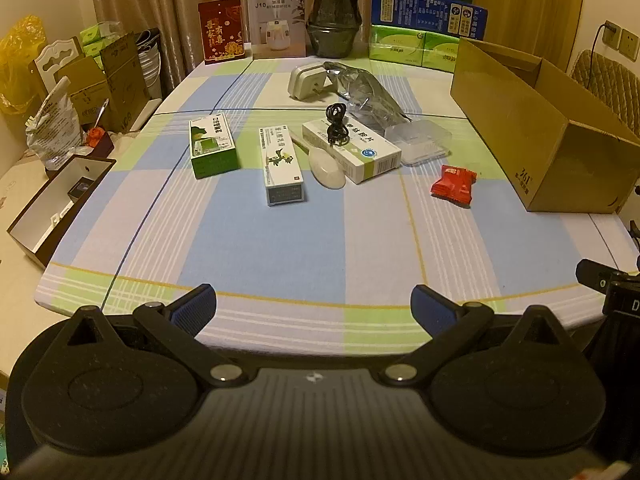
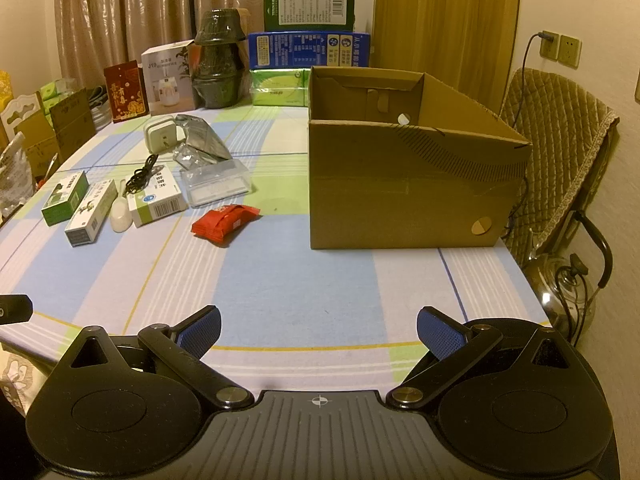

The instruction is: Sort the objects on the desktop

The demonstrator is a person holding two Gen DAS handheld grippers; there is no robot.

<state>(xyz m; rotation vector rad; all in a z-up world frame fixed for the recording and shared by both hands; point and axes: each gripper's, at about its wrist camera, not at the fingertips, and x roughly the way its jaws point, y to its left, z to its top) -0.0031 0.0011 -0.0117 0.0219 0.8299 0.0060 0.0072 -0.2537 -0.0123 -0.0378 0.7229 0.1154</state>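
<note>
Your left gripper (image 1: 314, 308) hangs over the near edge of the tabletop (image 1: 260, 248), jaws spread wide, nothing between the blue pads. Your right gripper (image 2: 318, 330) sits the same way over the near edge toward the right corner: jaws wide apart, empty.

Loose items cluster mid-table, toward the left edge. Leftmost, a green medicine box (image 1: 213, 146). Just beside it, a white-and-green medicine box (image 1: 282, 165), long side running toward you. Next, a white plastic scoop (image 1: 326, 167) lying between that box and a longer white medicine box (image 1: 352, 149), touching or nearly touching the latter. A coiled black cable (image 1: 336, 122) rests on top of the long box. A clear plastic case (image 1: 420, 140) sits at that box's right end. Behind these, a crumpled silver foil bag (image 1: 364, 88) and a white plug adapter (image 1: 306, 80), side by side. A red snack packet (image 2: 224, 220) lies alone, between the cluster and the open cardboard box (image 2: 400, 184). The cardboard box stands upright along the right edge; its inside is only partly visible.
</note>
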